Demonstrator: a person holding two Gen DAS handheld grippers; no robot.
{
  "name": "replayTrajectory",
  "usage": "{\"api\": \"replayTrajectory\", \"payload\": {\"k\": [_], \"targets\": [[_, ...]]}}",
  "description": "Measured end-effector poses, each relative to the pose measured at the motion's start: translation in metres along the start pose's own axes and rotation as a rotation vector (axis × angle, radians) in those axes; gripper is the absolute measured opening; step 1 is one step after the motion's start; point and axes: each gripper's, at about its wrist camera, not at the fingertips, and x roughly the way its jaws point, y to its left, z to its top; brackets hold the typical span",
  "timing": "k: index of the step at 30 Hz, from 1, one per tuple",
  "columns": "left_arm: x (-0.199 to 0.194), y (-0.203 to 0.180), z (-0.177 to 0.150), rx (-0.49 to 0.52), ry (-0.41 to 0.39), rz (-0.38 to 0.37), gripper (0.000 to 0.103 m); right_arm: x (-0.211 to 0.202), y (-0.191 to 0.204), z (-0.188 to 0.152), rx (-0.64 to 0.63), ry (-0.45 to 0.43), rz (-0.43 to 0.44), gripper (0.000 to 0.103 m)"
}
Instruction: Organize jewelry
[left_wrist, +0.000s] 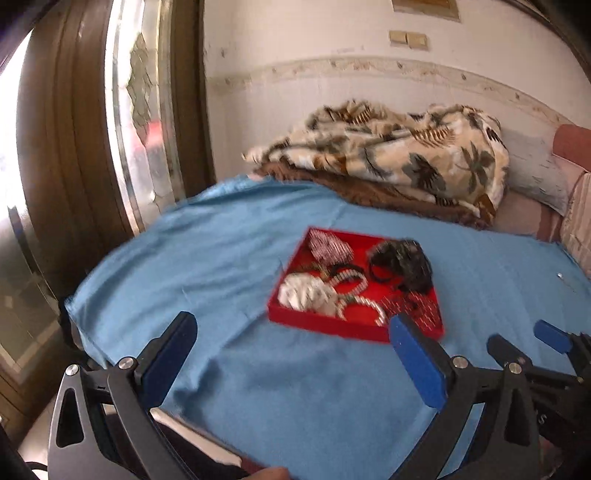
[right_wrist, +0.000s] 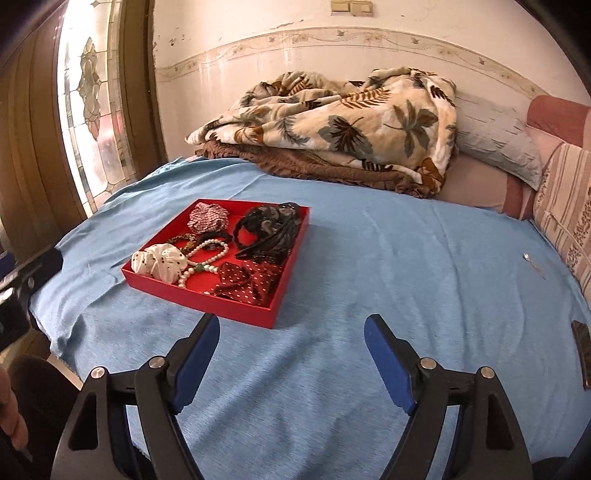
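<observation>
A red tray (right_wrist: 236, 308) lies on the blue cloth (right_wrist: 369, 258). It also shows in the left wrist view (left_wrist: 332, 326). In it lie a white scrunchie (right_wrist: 159, 263), a pearl bracelet (right_wrist: 207, 254), a red dotted bow (right_wrist: 247, 282), a black lace piece (right_wrist: 269, 230) and a checked scrunchie (right_wrist: 207, 216). My left gripper (left_wrist: 291, 347) is open and empty, just in front of the tray. My right gripper (right_wrist: 291, 343) is open and empty, in front of the tray's near right corner. The right gripper's fingers (left_wrist: 550, 338) show at the right of the left wrist view.
A leaf-patterned blanket (right_wrist: 351, 122) is heaped on a brown one at the back by the wall. Pillows (right_wrist: 498, 144) and a striped cushion (right_wrist: 565, 218) lie at the right. A small metal thing (right_wrist: 526, 257) and a dark flat object (right_wrist: 583, 350) lie on the cloth's right side. A door (right_wrist: 85, 110) stands left.
</observation>
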Motion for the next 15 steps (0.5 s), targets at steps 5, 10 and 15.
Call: {"api": "replayTrajectory", "payload": {"k": [5, 10, 15], "targets": [[-0.001, -0.003, -0.006, 0.003, 0.032, -0.013, 0.103, 0.0, -0.006, -0.009, 0.018, 0.021, -0.015, 0.085], [-0.004, -0.004, -0.009, 0.009, 0.039, -0.01, 0.103, -0.002, -0.007, -0.016, 0.016, 0.034, -0.024, 0.085], [-0.003, -0.002, -0.013, 0.02, 0.056, -0.02, 0.103, -0.008, -0.004, -0.019, 0.004, 0.025, -0.031, 0.086]]}}
